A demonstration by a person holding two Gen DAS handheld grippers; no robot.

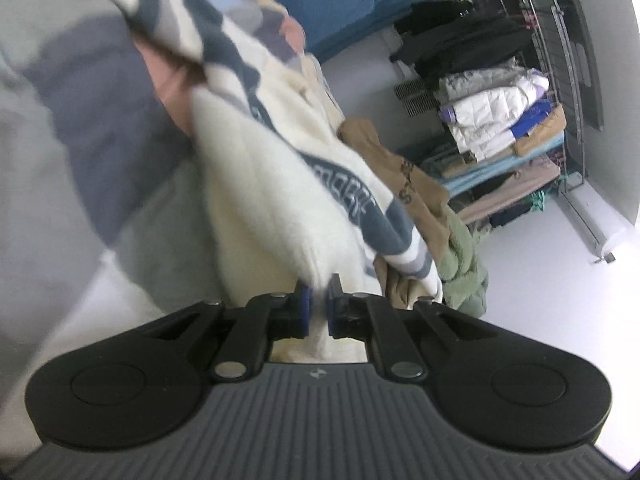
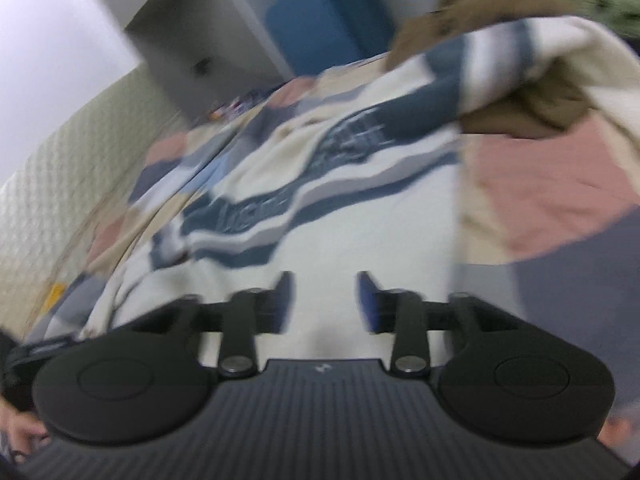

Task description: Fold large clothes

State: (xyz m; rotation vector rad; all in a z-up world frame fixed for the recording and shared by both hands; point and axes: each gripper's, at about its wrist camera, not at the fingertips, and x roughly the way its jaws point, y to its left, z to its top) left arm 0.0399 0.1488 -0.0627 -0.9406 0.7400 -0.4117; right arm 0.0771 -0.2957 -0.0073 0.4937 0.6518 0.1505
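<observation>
A cream sweater [image 1: 256, 184] with navy and grey stripes and lettering lies across a patchwork bed cover. My left gripper [image 1: 318, 308] is shut on the sweater's cream edge, with fabric pinched between its blue pads. In the right wrist view the same sweater [image 2: 340, 216] spreads in front of my right gripper [image 2: 325, 300], which is open just above the cream part and holds nothing. The view is blurred.
A brown garment [image 1: 400, 168] and a green fleece [image 1: 464, 264] lie beside the sweater. A rack with stacked folded clothes [image 1: 500, 120] stands at the right. A patchwork bed cover [image 2: 552, 184] and a quilted headboard [image 2: 60, 168] show in the right wrist view.
</observation>
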